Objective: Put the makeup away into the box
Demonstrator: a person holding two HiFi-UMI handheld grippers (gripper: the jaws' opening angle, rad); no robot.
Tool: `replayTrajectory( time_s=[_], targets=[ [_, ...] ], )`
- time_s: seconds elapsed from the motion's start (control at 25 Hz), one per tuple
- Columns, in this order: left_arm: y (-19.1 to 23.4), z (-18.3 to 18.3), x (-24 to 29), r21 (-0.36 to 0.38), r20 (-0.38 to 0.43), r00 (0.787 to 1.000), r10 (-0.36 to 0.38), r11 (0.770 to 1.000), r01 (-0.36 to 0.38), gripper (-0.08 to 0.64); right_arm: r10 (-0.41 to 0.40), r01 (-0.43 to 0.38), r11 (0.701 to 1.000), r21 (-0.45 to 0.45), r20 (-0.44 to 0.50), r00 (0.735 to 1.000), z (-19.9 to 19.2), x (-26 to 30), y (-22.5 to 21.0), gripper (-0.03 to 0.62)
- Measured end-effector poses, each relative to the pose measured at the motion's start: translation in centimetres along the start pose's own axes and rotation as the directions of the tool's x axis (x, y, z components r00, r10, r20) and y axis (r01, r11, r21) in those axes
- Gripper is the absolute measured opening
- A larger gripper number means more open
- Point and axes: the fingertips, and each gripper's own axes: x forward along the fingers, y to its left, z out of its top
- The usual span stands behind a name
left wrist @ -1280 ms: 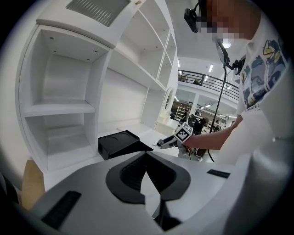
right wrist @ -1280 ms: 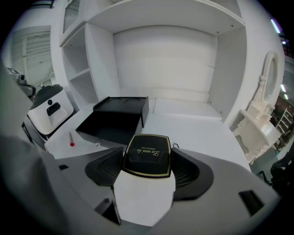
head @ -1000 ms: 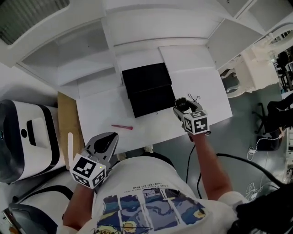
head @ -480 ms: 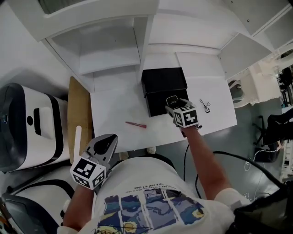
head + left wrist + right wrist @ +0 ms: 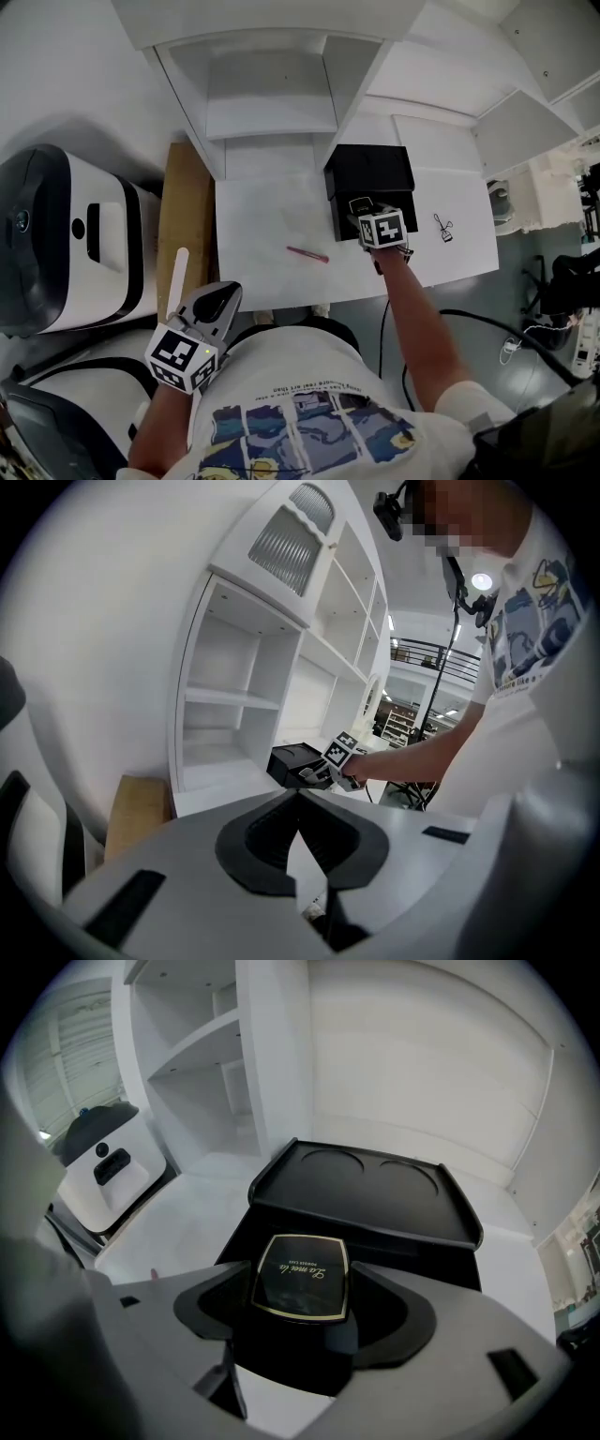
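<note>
White short-sleeve tee [image 5: 300,356], blue painting-style print in panels across chest. L gripper [image 5: 223,289] & R gripper [image 5: 358,206]: grey shells, blk jaw liners, each w/ b/w square-marker cube [image 5: 181,354].

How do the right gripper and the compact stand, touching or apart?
Touching: the right gripper view shows the right gripper pressing both sides of the compact, with no gap.

Open table left of the black box, rear closed off

Left of the black box [image 5: 339,216], the white table [image 5: 262,216] gives a wide approach, broken only by a pink pencil [image 5: 307,254] lying well apart. Its open lid [image 5: 370,169] blocks the rear, with the white shelf unit [image 5: 272,94] behind-left. An eyelash curler [image 5: 442,228] lies to the right. The right gripper [image 5: 361,208], clamped on a powder compact [image 5: 300,1277], occupies the front.
</note>
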Motion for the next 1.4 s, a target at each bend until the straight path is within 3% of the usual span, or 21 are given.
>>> replayTrajectory(
  time_s=[0.68,0.92,1.4],
  targets=[
    [2.6,-2.0,-2.6,-0.027,-0.017,1.0,0.01,1.0,-0.011,0.014,-0.079,0.061,0.992,-0.106,-0.167,0.983,-0.9,3.2,1.1,0.333],
    [2.7,-1.8,-2.1,-0.032,-0.02,1.0,0.003,0.999,-0.004,0.014,-0.06,0.032,0.992,-0.122,-0.233,0.971,-1.6,3.7,1.3,0.333],
    [1.8,-0.9,-0.5,-0.022,-0.023,1.0,-0.01,1.0,0.009,0.014,0.023,-0.042,0.996,-0.084,-0.218,0.976,-1.3,2.9,1.5,0.331]
  ],
)
